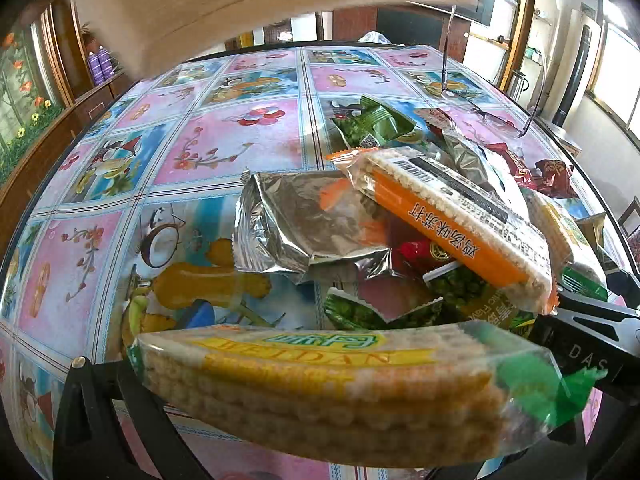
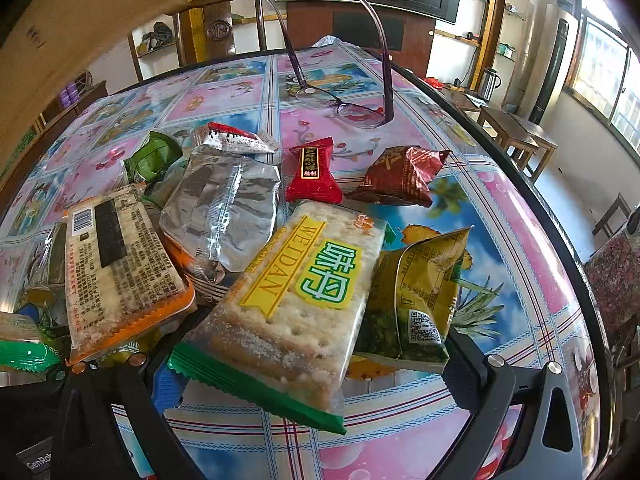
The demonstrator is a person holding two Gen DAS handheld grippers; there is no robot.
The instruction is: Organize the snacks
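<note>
The left tongs [image 1: 320, 400] hold a cracker pack with green ends [image 1: 320, 392]. The pack lies sideways between the two black fingers, lifted above the surface [image 1: 120, 160]. One finger [image 1: 100, 420] shows at the left end of the pack; the other side is mostly hidden behind it.

The right tongs [image 2: 304, 380] are wide open. Their two fingers stand on either side of a second cracker pack [image 2: 296, 304] with a yellow and green label. This pack rests tilted on the pile of snacks. I cannot tell if the fingers touch it.

The surface is round and has a bright cloth with fruit and flower pictures. The snacks sit in a heap near the tongs. An orange cracker pack [image 2: 120, 276] leans on other snacks just left of the second pack. A silver bag [image 2: 224, 216] lies behind them. A yellow-green bag of peas [image 2: 412, 300] sits just right of the second pack. A small red candy [image 2: 314, 172] and a dark red packet [image 2: 400, 178] lie farther back, a little apart. A green packet [image 2: 156, 156] lies at the back left of the heap. A pair of glasses [image 2: 344, 108] rests upside down beyond the snacks, arms pointing up.
</note>
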